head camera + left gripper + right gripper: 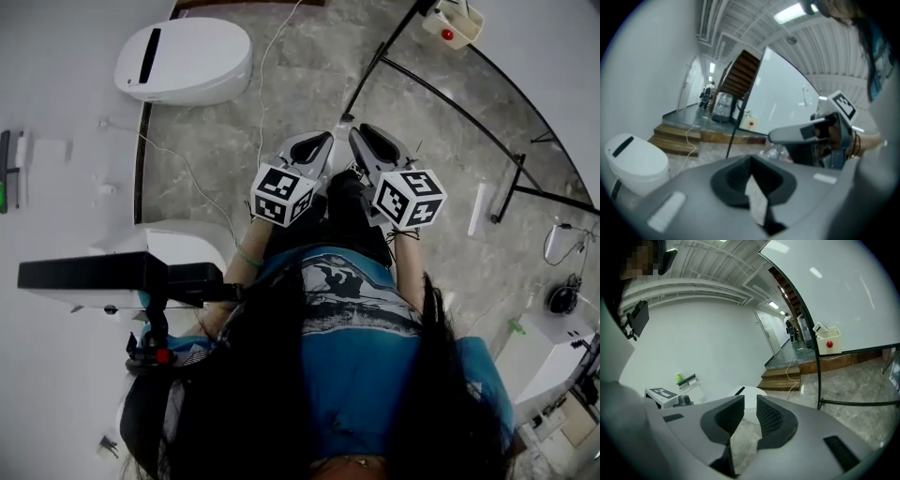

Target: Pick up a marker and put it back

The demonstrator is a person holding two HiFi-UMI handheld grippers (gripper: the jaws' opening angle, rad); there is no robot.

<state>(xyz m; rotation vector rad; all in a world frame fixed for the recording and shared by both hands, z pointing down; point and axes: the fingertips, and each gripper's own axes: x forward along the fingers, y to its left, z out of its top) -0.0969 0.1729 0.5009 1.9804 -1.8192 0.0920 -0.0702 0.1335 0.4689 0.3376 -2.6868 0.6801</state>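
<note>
Over the marbled floor (211, 122), the left gripper (314, 145) held empty jaws pinched together, the right gripper (370, 141) jaws slightly parted on nothing, so the pickup looked unstarted, and finding a marker looked next.

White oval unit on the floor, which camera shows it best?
Head view: the white oval unit lies whole, its dark slot visible. The left gripper view catches it at the left edge, partly hidden; the right gripper view shows only a sliver behind its jaws.
</note>
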